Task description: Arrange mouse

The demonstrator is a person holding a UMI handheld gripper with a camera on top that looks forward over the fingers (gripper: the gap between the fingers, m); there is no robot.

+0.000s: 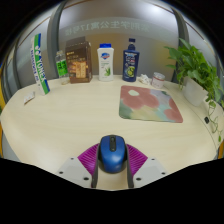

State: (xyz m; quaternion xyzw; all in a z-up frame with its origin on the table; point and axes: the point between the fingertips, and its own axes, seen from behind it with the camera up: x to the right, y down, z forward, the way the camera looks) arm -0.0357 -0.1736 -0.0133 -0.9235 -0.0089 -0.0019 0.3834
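On a pale, rounded surface [60,120], just ahead of me, my tool [112,165] has a blue computer mouse [111,152] sitting between its two purple pads [88,157]. The pads lie close against the mouse's left and right sides, but I cannot tell whether they are actually pressing on it or merely flanking it while it rests on the surface. The mouse is deep blue, smooth and domed, with a darker line down its middle, and it points away from me. I judge it light and rigid, with a slick plastic shell, so the low, flatter side walls are the safest place to hold; the curved top would likely slip. Well beyond it, to the right, lies a mouse mat [151,103] printed in pink and green. Bottles and cartons [105,62] line the far edge, with a leafy plant [195,66] at the right.
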